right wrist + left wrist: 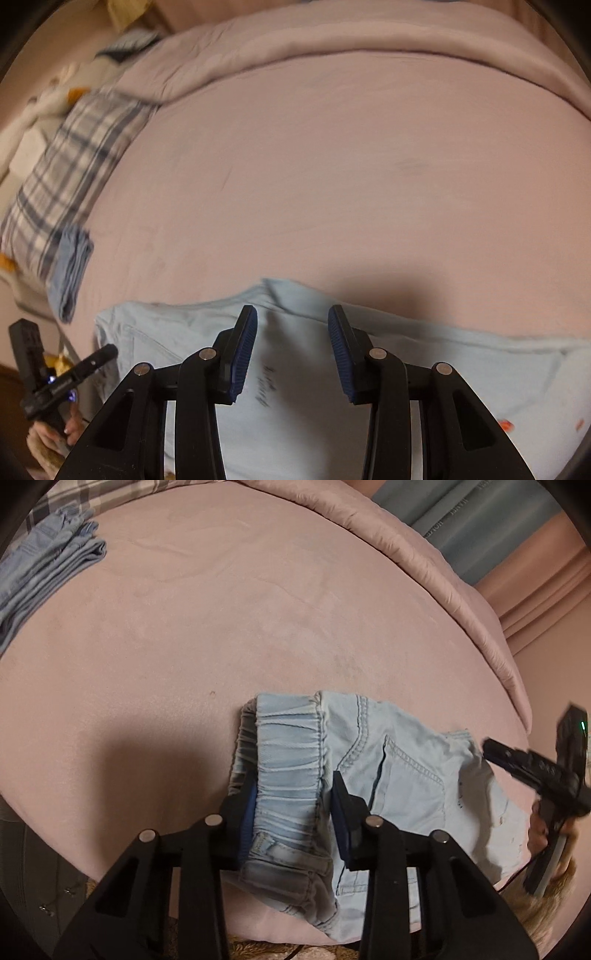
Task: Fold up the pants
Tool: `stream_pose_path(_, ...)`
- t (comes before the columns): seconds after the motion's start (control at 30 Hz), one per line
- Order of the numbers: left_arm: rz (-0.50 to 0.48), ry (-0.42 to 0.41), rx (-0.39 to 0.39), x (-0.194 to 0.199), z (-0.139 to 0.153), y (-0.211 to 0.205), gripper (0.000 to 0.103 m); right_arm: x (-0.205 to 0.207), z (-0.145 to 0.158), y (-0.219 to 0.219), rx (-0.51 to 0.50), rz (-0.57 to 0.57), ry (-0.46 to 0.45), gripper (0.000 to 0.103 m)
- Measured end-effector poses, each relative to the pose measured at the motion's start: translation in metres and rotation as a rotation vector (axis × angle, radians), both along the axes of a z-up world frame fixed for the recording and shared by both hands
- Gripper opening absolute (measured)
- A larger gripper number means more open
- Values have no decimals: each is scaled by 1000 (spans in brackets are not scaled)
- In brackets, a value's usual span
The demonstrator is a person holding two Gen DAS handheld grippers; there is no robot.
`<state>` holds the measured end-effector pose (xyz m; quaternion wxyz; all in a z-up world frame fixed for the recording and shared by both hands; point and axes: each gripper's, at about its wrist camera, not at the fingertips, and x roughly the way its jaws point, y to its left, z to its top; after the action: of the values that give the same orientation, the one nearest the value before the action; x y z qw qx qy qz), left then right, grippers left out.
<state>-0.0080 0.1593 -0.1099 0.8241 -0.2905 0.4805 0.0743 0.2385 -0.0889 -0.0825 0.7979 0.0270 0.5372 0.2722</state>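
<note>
Light blue denim pants [399, 775] lie on a pink bed near its front edge. In the left wrist view my left gripper [291, 794] is open, its jaws standing on either side of the elastic waistband [284, 753], which lies between the pads. In the right wrist view my right gripper [291, 325] is open just above the pale pants fabric [295, 369], holding nothing. The right gripper also shows at the right edge of the left wrist view [491, 749], at the pants' far end. The left gripper shows at the lower left of the right wrist view [107, 350].
A folded blue garment [48, 572] lies at the bed's far left, also seen in the right wrist view [72, 269]. A plaid pillow [70, 173] lies beside it. A rolled pink duvet [424, 565] runs along the back of the bed sheet [221, 627].
</note>
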Motion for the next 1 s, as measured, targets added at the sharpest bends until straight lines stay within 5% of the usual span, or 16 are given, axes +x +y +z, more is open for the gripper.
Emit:
stream_pose_path(0.23, 2, -3, 15, 3, -1, -3, 35, -11, -14, 16, -87, 59, 36, 38)
stream_pose_path(0.3, -2, -5, 19, 2, 0, -3, 34, -12, -14, 17, -83, 69, 20, 14)
stream_pose_path(0.37, -4, -5, 22, 0, 1, -4, 33, -12, -8, 17, -60, 62, 2, 7)
stream_pose_path(0.53, -3, 0, 42, -3, 1, -5, 33, -10, 9, 17, -30, 41, -39, 6)
stream_pose_path(0.73, -7, 10, 73, 0, -2, -10, 34, -1, -28, 27, -103, 22, -2, 5)
stream_pose_path(1.0, 3, 23, 157, 1, 7, -22, 38, -10, -23, 26, -124, 19, -67, 5)
